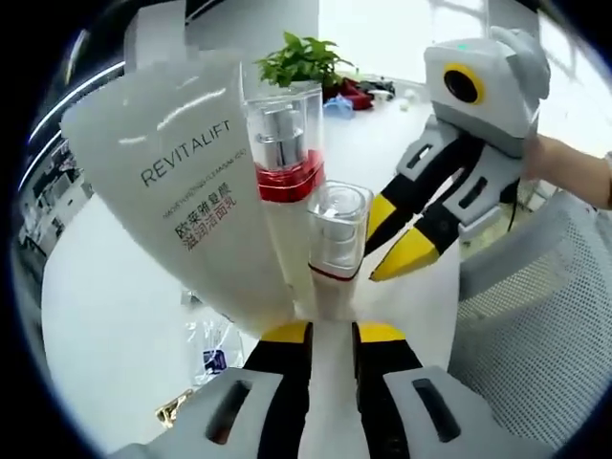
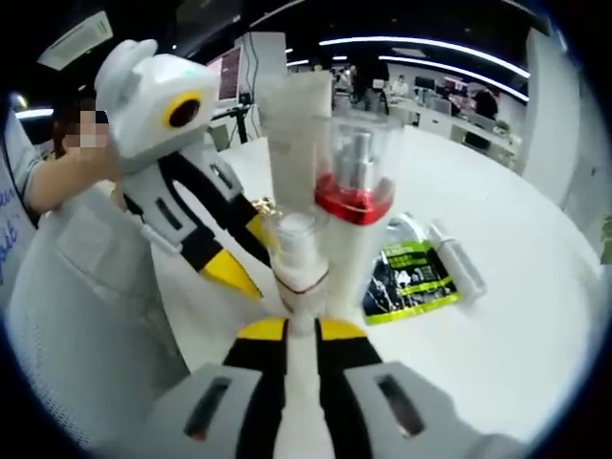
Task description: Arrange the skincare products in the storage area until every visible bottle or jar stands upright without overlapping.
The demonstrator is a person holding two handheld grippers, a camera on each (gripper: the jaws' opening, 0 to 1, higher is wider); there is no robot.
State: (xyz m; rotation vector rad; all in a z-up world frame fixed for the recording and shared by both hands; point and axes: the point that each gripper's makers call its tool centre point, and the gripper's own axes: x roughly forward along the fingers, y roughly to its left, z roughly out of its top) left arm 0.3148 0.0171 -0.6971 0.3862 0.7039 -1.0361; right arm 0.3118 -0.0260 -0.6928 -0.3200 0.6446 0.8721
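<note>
Three skincare products stand upright, close together on the white table (image 1: 115,316). They are a big white REVITALIFT tube (image 1: 182,182), a tall pump bottle with a red band (image 1: 284,153) and a small clear-capped bottle (image 1: 337,239). My left gripper (image 1: 332,330) has its jaws close together, with the small bottle's foot right at the tips. The right gripper (image 1: 394,247) points in from the right, tips just beside that bottle. In the right gripper view the small bottle (image 2: 298,253), red-band bottle (image 2: 354,182) and tube (image 2: 295,105) rise past my right gripper (image 2: 301,328), whose jaws are also narrow. The left gripper (image 2: 239,256) lies apart from the bottle.
A green sachet (image 2: 411,277) and a thin white tube (image 2: 459,253) lie on the table behind the bottles. A clear packet (image 1: 206,354) lies lower left. A mesh chair (image 1: 535,325) stands at the table's edge. A potted plant (image 1: 301,57) is far back. A hand (image 1: 564,167) holds the right gripper.
</note>
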